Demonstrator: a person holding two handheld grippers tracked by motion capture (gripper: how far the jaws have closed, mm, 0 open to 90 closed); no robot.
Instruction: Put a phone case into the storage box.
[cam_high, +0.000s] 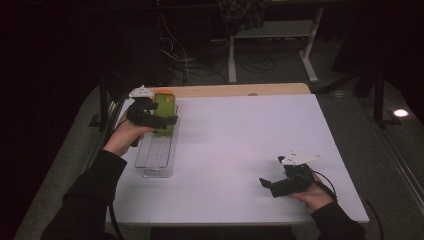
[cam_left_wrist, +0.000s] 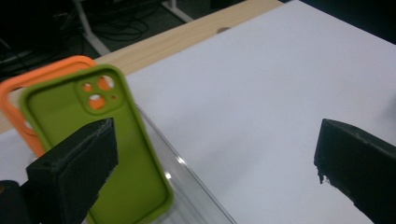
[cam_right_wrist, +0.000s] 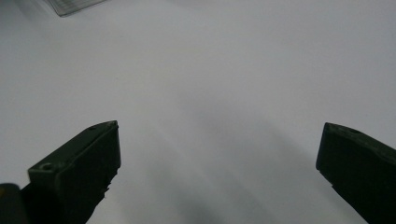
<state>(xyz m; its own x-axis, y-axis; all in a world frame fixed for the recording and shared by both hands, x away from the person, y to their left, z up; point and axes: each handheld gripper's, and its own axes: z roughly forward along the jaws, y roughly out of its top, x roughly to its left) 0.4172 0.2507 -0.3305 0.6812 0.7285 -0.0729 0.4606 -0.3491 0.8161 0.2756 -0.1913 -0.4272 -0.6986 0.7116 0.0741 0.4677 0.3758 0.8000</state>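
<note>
Left gripper, fingers spread wide and empty, beside a matte green phone case (orange case behind) in a ribbed clear tray; right gripper likewise agape over the smooth white desk.

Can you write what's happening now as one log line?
left gripper: open by green case | orange case: behind, in tray | right gripper: open, idle

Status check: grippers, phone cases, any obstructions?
Left gripper open beside green case. Right gripper open, over bare table. Green and orange case upright in clear rack. Nothing blocking.
</note>
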